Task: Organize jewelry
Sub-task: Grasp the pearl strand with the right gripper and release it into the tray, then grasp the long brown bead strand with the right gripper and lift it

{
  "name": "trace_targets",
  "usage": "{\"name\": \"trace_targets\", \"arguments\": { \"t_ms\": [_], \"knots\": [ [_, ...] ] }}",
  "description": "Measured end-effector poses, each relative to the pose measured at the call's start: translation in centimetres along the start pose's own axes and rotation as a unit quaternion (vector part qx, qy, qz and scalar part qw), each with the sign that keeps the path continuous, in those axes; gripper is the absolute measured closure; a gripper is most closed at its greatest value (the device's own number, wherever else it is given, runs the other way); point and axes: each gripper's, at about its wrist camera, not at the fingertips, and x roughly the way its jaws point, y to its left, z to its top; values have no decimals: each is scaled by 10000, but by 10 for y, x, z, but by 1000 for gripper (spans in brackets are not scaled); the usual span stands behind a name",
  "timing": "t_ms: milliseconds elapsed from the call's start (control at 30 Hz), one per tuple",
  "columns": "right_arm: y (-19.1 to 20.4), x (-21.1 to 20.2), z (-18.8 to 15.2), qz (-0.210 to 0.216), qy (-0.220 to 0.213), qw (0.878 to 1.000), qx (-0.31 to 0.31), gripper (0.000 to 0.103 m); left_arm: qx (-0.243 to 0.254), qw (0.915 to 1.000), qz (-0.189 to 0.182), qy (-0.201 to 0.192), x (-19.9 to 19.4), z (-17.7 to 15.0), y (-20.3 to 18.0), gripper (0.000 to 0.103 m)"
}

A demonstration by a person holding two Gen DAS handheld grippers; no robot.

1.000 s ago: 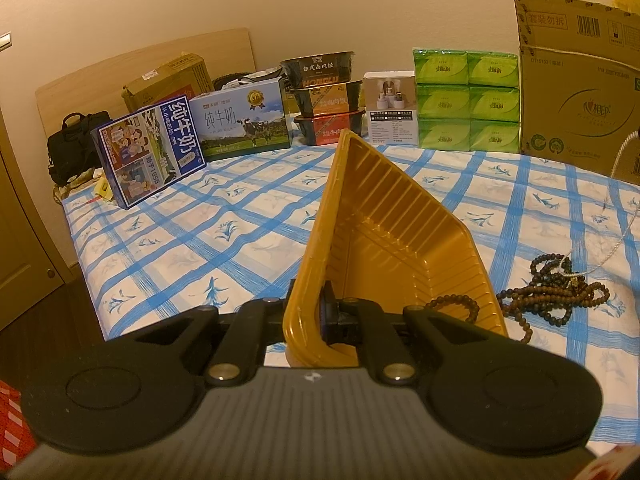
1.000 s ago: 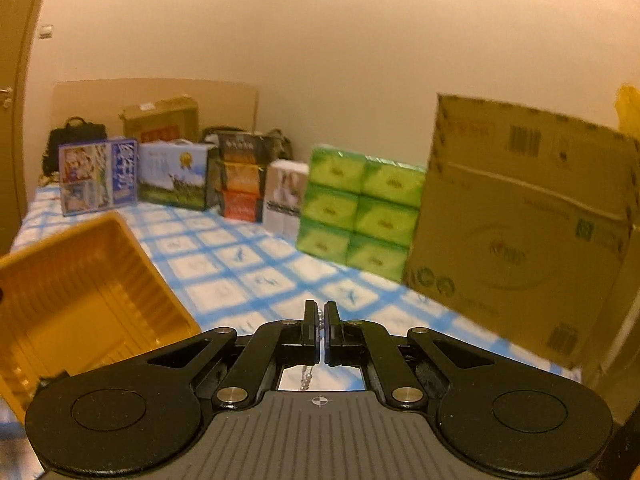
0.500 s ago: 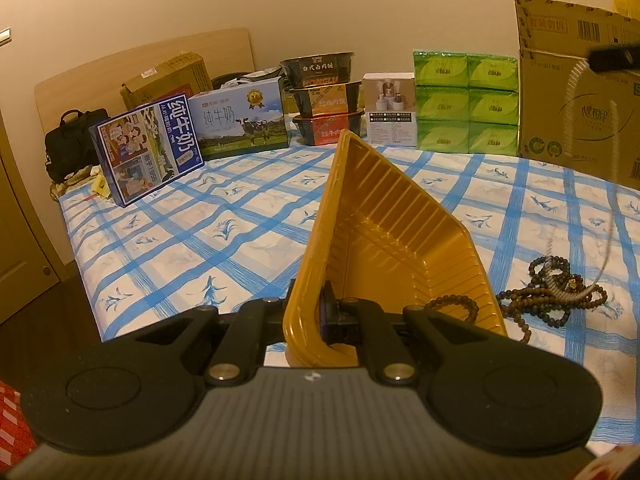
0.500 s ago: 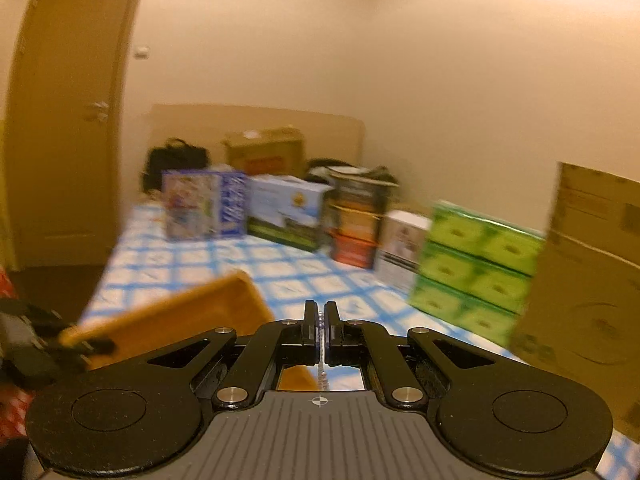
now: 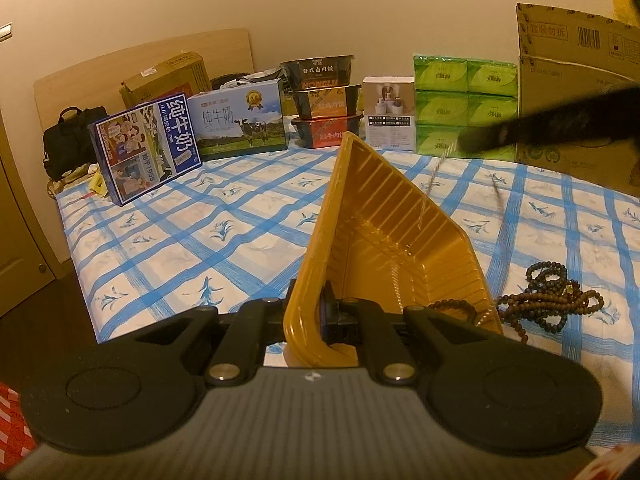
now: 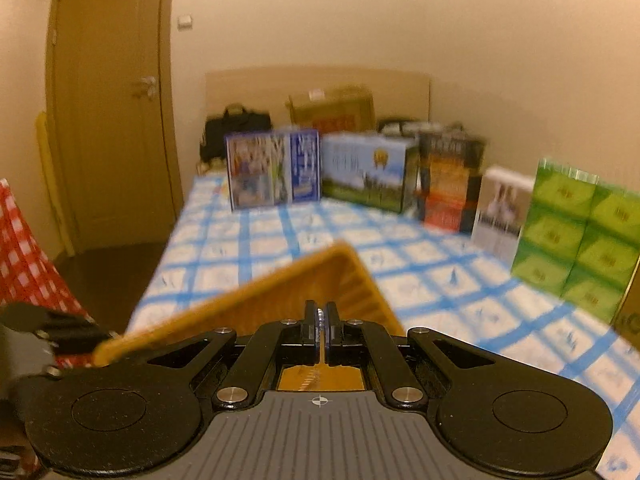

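Both wrist cameras sit low over the near bed (image 5: 240, 216), facing the far boxes; both see the yellow tray (image 5: 384, 248).

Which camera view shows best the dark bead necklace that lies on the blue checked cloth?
The left wrist view shows it best: the dark bead necklace lies in a sharp, fully visible heap on the checked cloth, right of the yellow tray. The right wrist view does not show it at all; that picture is blurred and looks over the tray.

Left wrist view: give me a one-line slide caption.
Left gripper holds a tilted yellow tray over the checked bedsheet while a thin chain dangles above it, dark bead strands alongside.
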Motion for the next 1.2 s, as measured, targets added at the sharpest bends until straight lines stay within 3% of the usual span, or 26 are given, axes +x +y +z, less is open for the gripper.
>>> {"name": "trace_targets", "arguments": {
  "t_ms": [200, 600, 867, 1100, 1200],
  "knots": [
    [-20, 30, -11, 85, 471, 9981, 397, 101, -1, 10000, -3, -3, 0, 0, 0, 96],
    [-26, 41, -6, 426, 520, 9966, 479, 100, 0, 10000, -4, 2, 1, 0, 1, 96],
    [-68, -1, -35, -201, 360, 9929, 1113, 94, -8, 10000, 0, 0, 1, 0, 1, 96],
    [-115, -59, -96, -1095, 503, 9750, 1866, 74, -10, 10000, 7, 8, 1, 0, 2, 96],
    [-123, -80, -123, -1423, 616, 9667, 2034, 71, -11, 10000, 11, 9, 1, 0, 2, 96]
  ]
}}
